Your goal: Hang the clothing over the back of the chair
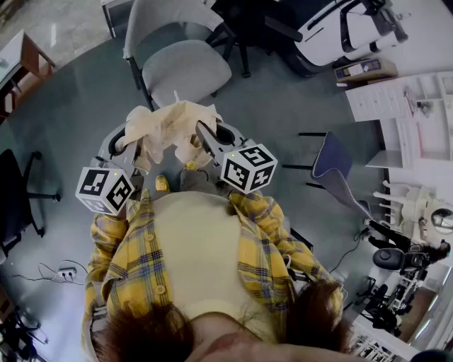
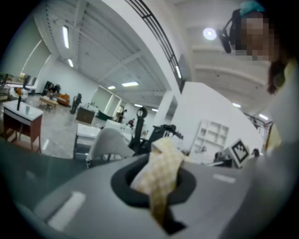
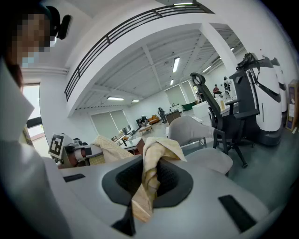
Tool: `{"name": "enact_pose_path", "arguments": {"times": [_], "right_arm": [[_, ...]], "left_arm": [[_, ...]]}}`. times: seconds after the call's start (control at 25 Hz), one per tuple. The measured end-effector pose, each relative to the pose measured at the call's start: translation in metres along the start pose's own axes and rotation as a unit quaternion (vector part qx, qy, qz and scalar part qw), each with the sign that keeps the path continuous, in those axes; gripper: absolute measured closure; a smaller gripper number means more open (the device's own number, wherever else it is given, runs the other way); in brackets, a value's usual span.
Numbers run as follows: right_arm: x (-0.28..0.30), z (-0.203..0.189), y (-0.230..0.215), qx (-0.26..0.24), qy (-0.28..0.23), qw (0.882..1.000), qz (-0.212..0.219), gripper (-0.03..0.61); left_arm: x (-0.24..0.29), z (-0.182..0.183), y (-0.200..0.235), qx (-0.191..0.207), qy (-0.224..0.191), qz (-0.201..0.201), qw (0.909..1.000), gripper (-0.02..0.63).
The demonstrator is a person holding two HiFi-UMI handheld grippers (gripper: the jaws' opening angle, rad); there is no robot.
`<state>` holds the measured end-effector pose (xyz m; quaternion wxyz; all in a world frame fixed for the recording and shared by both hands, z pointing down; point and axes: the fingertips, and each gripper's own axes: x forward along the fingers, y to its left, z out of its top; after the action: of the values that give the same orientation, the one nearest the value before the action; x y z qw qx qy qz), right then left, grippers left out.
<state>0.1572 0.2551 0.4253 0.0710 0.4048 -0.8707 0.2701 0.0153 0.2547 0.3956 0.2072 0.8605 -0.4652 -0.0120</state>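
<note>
The cream checked clothing point(image 1: 172, 128) hangs bunched in the air between my two grippers, in front of the person's chest. My left gripper point(image 1: 139, 146) is shut on one part of it; in the left gripper view a fold of the clothing point(image 2: 162, 173) is pinched in the left gripper point(image 2: 159, 186). My right gripper point(image 1: 203, 136) is shut on another part, with the clothing point(image 3: 150, 175) wedged in the right gripper point(image 3: 148, 184). The grey chair point(image 1: 185, 68) stands just beyond the clothing, its back point(image 1: 152, 15) on the far side. It also shows as the chair point(image 3: 196, 133) ahead of the right gripper.
A black office chair point(image 1: 248, 21) and a white machine point(image 1: 347, 28) stand behind the grey chair. A blue-grey chair point(image 1: 333, 166) is at the right, a white shelf unit point(image 1: 417, 106) beyond it. At the left are a black chair point(image 1: 14, 191) and a wooden desk point(image 1: 21, 60).
</note>
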Motion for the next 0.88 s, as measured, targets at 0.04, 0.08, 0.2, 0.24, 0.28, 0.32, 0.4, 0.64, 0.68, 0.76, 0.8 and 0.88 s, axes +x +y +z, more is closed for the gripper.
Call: {"name": "enact_pose_path", "arguments": {"times": [0.04, 0.08, 0.2, 0.24, 0.28, 0.32, 0.4, 0.64, 0.68, 0.76, 0.8, 0.88], "right_arm": [[-0.001, 0.000, 0.000, 0.000, 0.002, 1.000, 0.000, 0.532], [-0.001, -0.001, 0.000, 0.000, 0.005, 1.000, -0.001, 0.532], [-0.001, -0.003, 0.000, 0.000, 0.012, 1.000, 0.000, 0.532], [0.000, -0.003, 0.000, 0.001, 0.013, 1.000, 0.000, 0.532], [0.001, -0.003, 0.001, 0.003, 0.012, 1.000, 0.000, 0.532], [0.003, -0.003, 0.002, 0.005, 0.011, 1.000, 0.000, 0.532], [0.007, -0.003, 0.004, 0.015, 0.007, 1.000, 0.001, 0.532], [0.019, -0.006, 0.014, 0.027, 0.003, 1.000, 0.002, 0.532], [0.021, -0.007, 0.017, 0.027, 0.004, 1.000, 0.003, 0.532], [0.028, -0.007, 0.024, 0.023, 0.006, 1.000, 0.007, 0.532], [0.031, -0.007, 0.028, 0.021, 0.007, 1.000, 0.010, 0.532], [0.036, -0.004, 0.035, 0.015, 0.008, 1.000, 0.015, 0.532]], "left_arm": [[0.000, 0.000, -0.001, 0.000, 0.000, 0.000, 1.0000, 0.609], [0.000, 0.000, -0.003, -0.001, 0.000, 0.001, 1.0000, 0.609], [-0.002, 0.000, -0.006, -0.006, -0.004, 0.004, 1.0000, 0.609], [-0.003, 0.001, -0.007, -0.006, -0.004, 0.005, 1.0000, 0.609], [-0.004, 0.001, -0.007, -0.005, -0.004, 0.005, 1.0000, 0.609], [-0.005, 0.002, -0.006, -0.003, -0.003, 0.005, 1.0000, 0.609], [-0.009, 0.002, -0.002, -0.001, -0.002, 0.006, 1.0000, 0.609], [-0.025, 0.002, 0.014, -0.002, -0.006, 0.015, 0.9999, 0.609], [-0.028, 0.003, 0.016, -0.002, -0.007, 0.015, 0.9999, 0.609], [-0.035, 0.004, 0.021, 0.000, -0.010, 0.016, 0.9998, 0.609], [-0.038, 0.005, 0.023, 0.001, -0.012, 0.018, 0.9998, 0.609], [-0.043, 0.008, 0.028, 0.002, -0.016, 0.020, 0.9997, 0.609]]}}
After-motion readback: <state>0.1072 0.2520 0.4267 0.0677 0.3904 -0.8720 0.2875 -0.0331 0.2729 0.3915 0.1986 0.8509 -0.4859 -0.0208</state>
